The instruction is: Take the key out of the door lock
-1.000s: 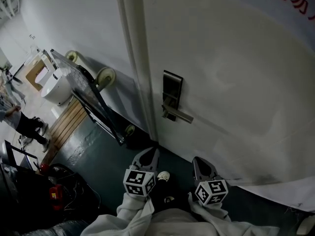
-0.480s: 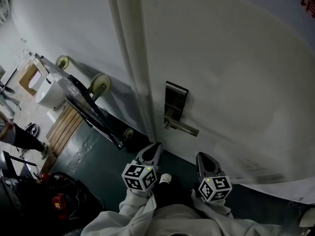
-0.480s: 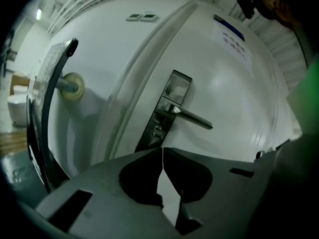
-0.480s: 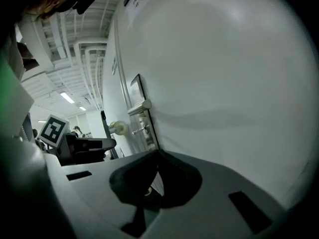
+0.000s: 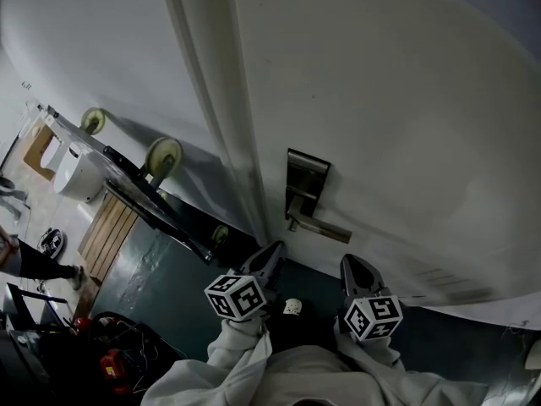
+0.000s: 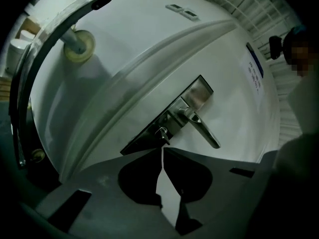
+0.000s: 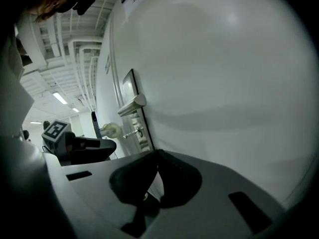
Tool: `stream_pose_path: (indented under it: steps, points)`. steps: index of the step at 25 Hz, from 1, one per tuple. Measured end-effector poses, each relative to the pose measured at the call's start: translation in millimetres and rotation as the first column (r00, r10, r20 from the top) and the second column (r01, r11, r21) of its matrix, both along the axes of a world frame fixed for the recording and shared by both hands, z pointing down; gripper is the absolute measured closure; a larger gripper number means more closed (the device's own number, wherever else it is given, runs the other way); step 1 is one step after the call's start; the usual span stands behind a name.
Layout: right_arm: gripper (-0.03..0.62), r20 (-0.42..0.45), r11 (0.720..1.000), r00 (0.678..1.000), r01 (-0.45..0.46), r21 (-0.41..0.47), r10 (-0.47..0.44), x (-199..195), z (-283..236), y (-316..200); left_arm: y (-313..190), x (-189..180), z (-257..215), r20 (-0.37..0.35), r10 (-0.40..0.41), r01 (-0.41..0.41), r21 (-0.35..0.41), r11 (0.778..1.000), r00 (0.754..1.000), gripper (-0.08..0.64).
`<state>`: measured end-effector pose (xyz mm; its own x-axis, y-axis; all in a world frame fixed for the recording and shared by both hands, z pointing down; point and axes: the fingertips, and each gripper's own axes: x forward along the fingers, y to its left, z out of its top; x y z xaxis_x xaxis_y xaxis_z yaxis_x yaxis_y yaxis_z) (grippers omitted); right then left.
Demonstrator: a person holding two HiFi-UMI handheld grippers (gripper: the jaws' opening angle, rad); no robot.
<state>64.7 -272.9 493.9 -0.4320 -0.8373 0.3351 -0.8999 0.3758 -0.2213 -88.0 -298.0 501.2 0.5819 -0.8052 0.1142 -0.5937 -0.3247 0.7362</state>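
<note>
Nearest the camera in the head view are the person's white sleeves [image 5: 254, 370], each ending in a marker cube. From these the left tongs [image 5: 272, 249] and the right tongs [image 5: 352, 262] point away toward the foot of a white door [image 5: 397, 117], side by side and a little apart. A small pale object [image 5: 292, 307] lies on the dark green floor [image 5: 161, 265] between them, too small to identify. In the left gripper view the left tongs [image 6: 162, 149] are pressed together at the tips, with nothing between them. Just ahead of those tips the key [image 6: 162, 132] sticks out of the metal lock plate [image 6: 149, 133], still seated in its lock and clear of the tongs. The lever handle [image 6: 203, 129] is beside the key on the same plate. In the right gripper view the right tongs [image 7: 156, 152] are also closed tip to tip and empty, close to the door's face. Farther along that face are the key [image 7: 130, 132] and the lever handle [image 7: 131, 104] above it, with the left tongs' body [image 7: 84, 149] off to the side. In the head view the lock plate [image 5: 306, 180] sits near the door's edge with the handle [image 5: 324, 227] pointing right. Farther left, a wheeled cart [image 5: 152, 193] leans against the wall, and a slatted wooden pallet [image 5: 108, 231] lies beyond it. At the far left edge a person's legs [image 5: 34, 262] can be seen.
</note>
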Motion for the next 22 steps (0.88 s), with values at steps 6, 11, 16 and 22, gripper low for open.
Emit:
stream_pose_path:
  steps: [6, 11, 16, 22]
  points:
    - [0.540, -0.019, 0.999, 0.999, -0.040, -0.003, 0.040, -1.1, 2.6, -2.6, -7.6, 4.6, 2.9, -0.174, 0.048, -0.056, -0.041, 0.998, 0.984, 0.525]
    - [0.540, -0.029, 0.997, 0.997, -0.075, -0.007, 0.075, 4.6, 2.5, -2.1, -17.0, 13.1, 0.9, -0.324, 0.065, -0.096, -0.082, 0.992, 0.944, 0.391]
    - [0.540, -0.041, 0.997, 0.996, -0.082, 0.002, 0.082, 4.7, -1.6, -1.8, -29.7, 17.5, -8.5, -0.401, 0.050, -0.095, -0.093, 0.991, 0.915, 0.391]
    - [0.540, -0.046, 0.997, 0.996, -0.082, -0.003, 0.082, 5.2, 0.8, 1.1, -43.8, 18.9, -15.8, -0.544, -0.009, -0.077, -0.135, 0.988, 0.839, 0.391]
